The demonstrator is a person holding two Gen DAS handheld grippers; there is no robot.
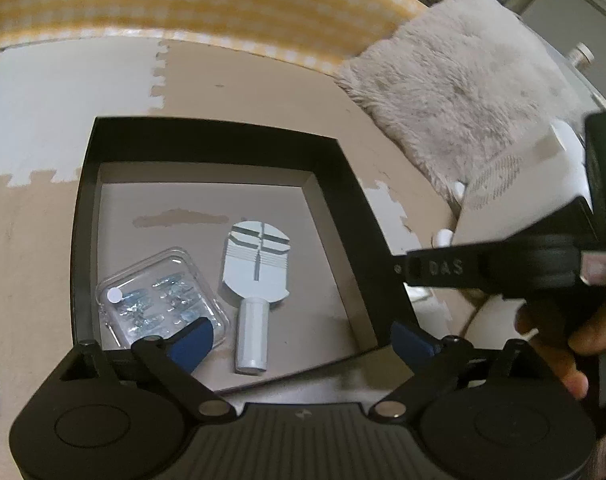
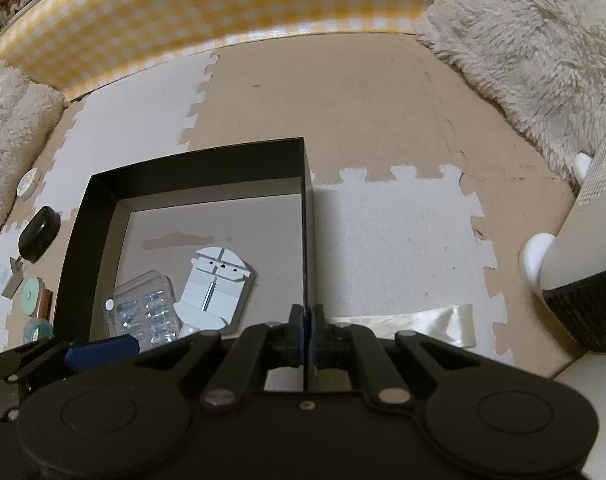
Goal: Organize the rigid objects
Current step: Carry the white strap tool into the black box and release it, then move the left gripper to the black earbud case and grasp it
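Note:
A black box (image 1: 207, 136) with a grey floor sits on the foam mat. Inside lie a clear plastic case (image 1: 159, 300) of small metal parts and a pale grey watch-link tool (image 1: 255, 264). My left gripper (image 1: 303, 344) hangs open over the box's near edge. Its blue pads stand wide apart, touching nothing, and the tool's handle lies on the floor below the gap. In the right wrist view my right gripper (image 2: 305, 336) is shut on the right wall of the box (image 2: 199, 168). The case (image 2: 143, 308) and the tool (image 2: 215, 284) lie to its left.
A fluffy cushion (image 2: 535, 52) lies at the back right, and yellow checked fabric (image 2: 223, 8) runs along the back. Left of the box are a black pouch (image 2: 39, 234) and tape rolls (image 2: 33, 294). A clear plastic sheet (image 2: 415, 320) lies right of the box, and a hand (image 1: 575, 344) holds the right gripper.

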